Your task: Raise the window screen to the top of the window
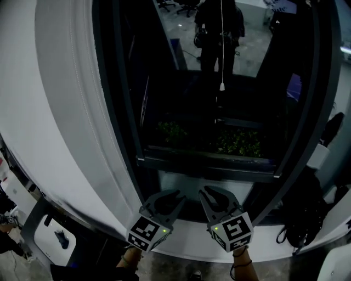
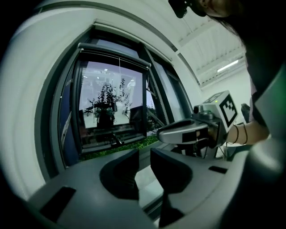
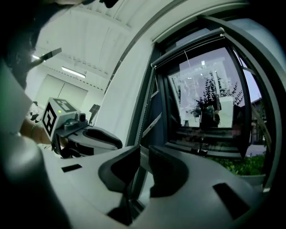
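Though little shows through the dark window, the left gripper and right gripper hang slightly parted, empty.

The place is best read as an office or lab hall. A tall dark-framed window is set in plain white walls. Above the window, a high white ceiling with strip lights is shown. What seem to be office chairs are mirrored dimly in its glass. Green plants are lined along its foot, and a black bag is seen to its right.
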### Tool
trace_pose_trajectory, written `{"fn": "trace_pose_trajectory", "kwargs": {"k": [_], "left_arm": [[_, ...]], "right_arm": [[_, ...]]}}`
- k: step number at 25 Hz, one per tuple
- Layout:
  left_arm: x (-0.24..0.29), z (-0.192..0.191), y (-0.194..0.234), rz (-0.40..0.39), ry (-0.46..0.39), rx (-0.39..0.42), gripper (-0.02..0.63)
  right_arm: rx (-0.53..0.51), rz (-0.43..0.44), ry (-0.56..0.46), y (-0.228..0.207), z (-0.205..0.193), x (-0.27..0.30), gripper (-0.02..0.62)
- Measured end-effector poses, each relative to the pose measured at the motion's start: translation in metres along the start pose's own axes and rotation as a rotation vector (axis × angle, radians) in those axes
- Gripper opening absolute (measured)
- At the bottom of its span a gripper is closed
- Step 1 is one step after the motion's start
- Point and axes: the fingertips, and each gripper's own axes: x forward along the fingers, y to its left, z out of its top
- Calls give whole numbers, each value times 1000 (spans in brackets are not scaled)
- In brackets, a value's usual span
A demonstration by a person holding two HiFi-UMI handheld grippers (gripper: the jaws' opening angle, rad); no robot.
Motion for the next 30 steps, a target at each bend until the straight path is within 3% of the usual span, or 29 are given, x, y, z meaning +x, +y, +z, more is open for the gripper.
{"fn": "trace_pose_trajectory", "kwargs": {"k": [8, 14, 22, 30], "left_arm": [[-111, -30, -29, -84, 2, -91, 80], [-163, -40, -68, -157, -5, -154, 80], [-199, -39, -127, -175, -12, -206, 80], [-221, -33, -204, -119, 2, -264, 80]], "right_arm": [[116, -123, 78, 106, -30, -44, 60], [204, -184, 95, 164, -34, -83, 60], [238, -224, 102, 196, -37, -145, 60], [257, -177, 126, 217, -43, -228, 60]]}}
